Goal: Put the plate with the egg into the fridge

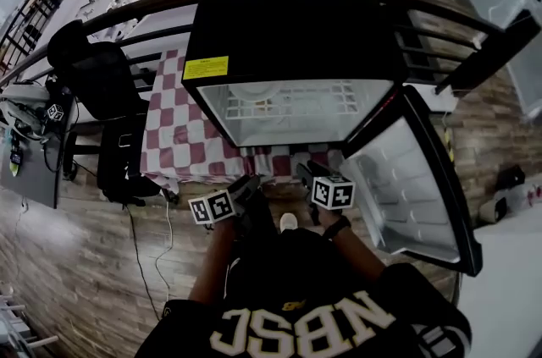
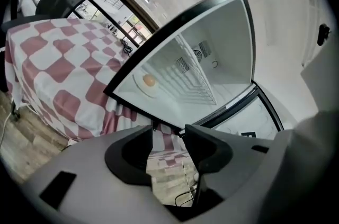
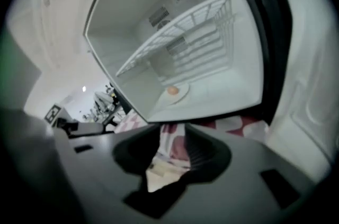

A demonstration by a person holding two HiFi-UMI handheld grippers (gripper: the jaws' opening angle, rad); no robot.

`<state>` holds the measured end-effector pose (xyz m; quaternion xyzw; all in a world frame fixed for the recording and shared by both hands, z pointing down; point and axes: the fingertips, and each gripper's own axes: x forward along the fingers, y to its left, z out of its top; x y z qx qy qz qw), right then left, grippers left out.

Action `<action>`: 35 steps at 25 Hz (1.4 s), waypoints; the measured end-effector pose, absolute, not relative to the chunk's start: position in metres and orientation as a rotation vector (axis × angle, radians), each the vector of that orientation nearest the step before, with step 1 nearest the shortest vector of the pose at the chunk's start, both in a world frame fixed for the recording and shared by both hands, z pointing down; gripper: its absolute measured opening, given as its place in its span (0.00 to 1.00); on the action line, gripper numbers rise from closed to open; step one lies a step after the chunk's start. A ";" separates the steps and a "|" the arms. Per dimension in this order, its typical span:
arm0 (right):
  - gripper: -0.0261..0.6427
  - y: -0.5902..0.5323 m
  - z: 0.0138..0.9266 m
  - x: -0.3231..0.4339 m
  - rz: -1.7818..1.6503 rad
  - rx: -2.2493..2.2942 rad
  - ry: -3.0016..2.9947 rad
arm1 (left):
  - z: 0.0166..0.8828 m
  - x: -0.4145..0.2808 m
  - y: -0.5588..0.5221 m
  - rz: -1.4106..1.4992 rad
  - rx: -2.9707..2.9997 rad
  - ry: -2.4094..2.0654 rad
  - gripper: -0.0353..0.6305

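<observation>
Plate [image 2: 142, 89] with egg [image 2: 149, 80]: inside fridge [image 1: 288, 18], on its floor under wire shelf [image 3: 180, 32] | left gripper [image 2: 169, 133]: jaws apart, empty | right gripper [image 3: 174, 134]: jaws apart, empty | both outside, below opening | placing looks done; door [image 1: 411, 179] open, probably to shut

The squat black fridge [image 1: 288, 18] has a smooth shell with a slight sheen. Its white inner lining [image 3: 222, 96] looks like smooth, faintly shiny plastic, and the white wire shelf [image 3: 185, 37] like coated metal. The red-and-white checked tablecloth [image 2: 47, 69] is soft matt cloth, hanging in folds. The brown plank floor [image 1: 85, 263] looks like wood with a dull grain. My left gripper [image 2: 169, 135] and right gripper [image 3: 172, 133] are matt grey plastic.
</observation>
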<state>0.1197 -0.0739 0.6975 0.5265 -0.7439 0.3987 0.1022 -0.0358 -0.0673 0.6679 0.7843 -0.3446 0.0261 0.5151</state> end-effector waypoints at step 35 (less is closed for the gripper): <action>0.07 -0.019 0.450 -0.009 0.362 1.787 -2.479 | 0.447 -0.103 -0.028 0.107 2.717 -1.220 0.08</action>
